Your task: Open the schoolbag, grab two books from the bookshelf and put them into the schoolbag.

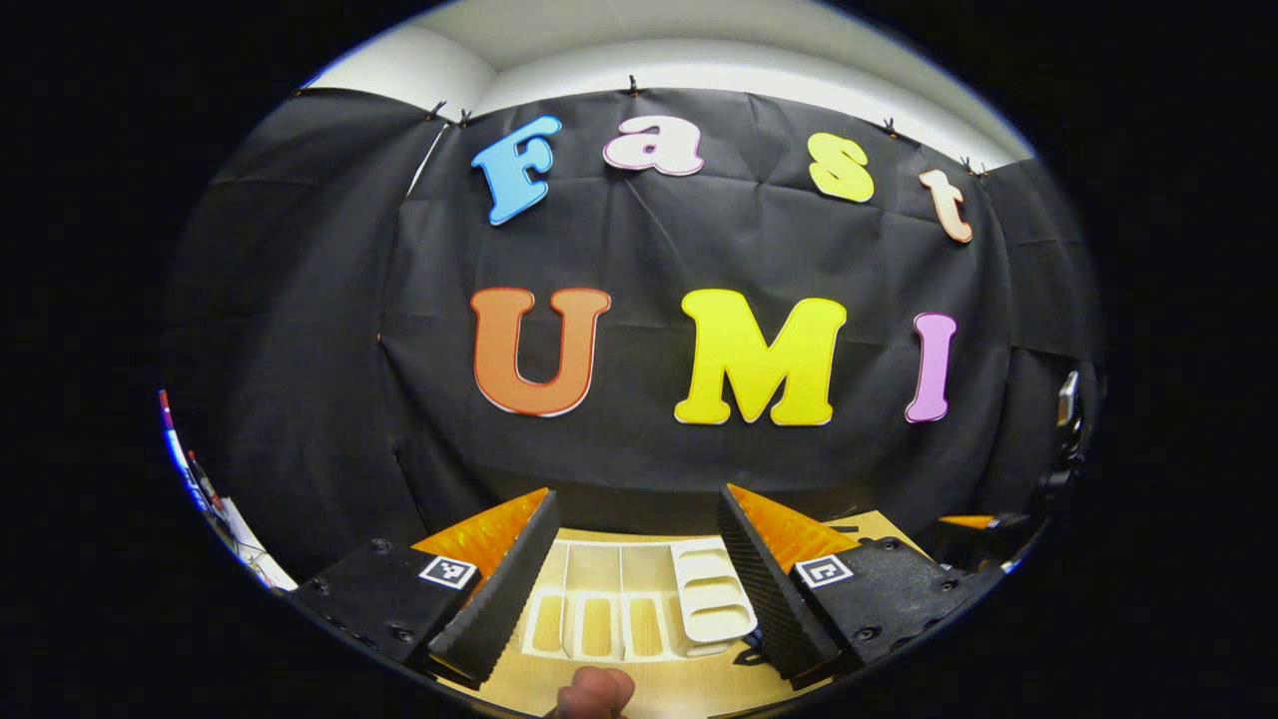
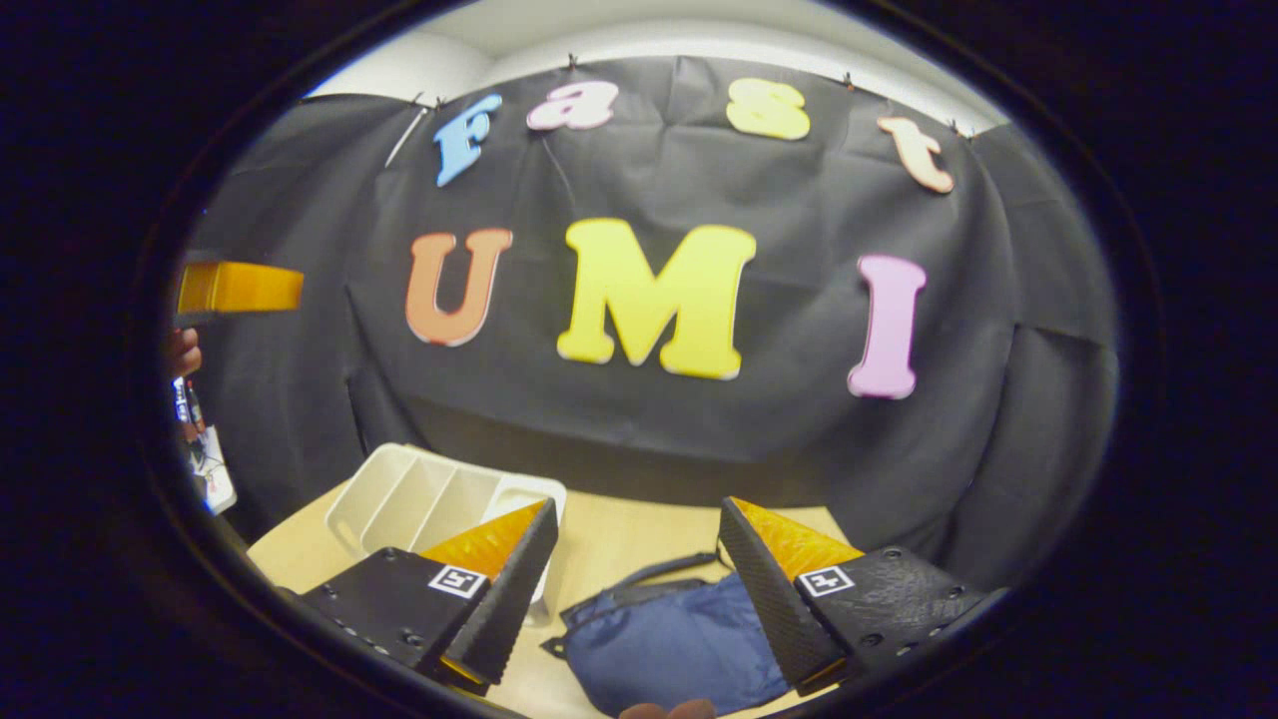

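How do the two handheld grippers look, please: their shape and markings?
Both the left gripper and the right gripper have two wedge-shaped jaws with ribbed inner faces. Each jaw sits on a black bolted block carrying a small square black-and-white marker.

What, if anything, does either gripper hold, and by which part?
Nothing is held. The left gripper is open above the white bookshelf; the right gripper is open above the blue schoolbag.

We find a staged recording booth rather than a lived-in room. Black cloth [image 1: 699, 250] is clipped up as walls below a plain white ceiling [image 1: 699, 50]. A light wooden worktop [image 2: 619, 539] carries a white divided organiser tray [image 2: 419, 494]. Cables and equipment [image 2: 200, 449] hang at the booth's edge.
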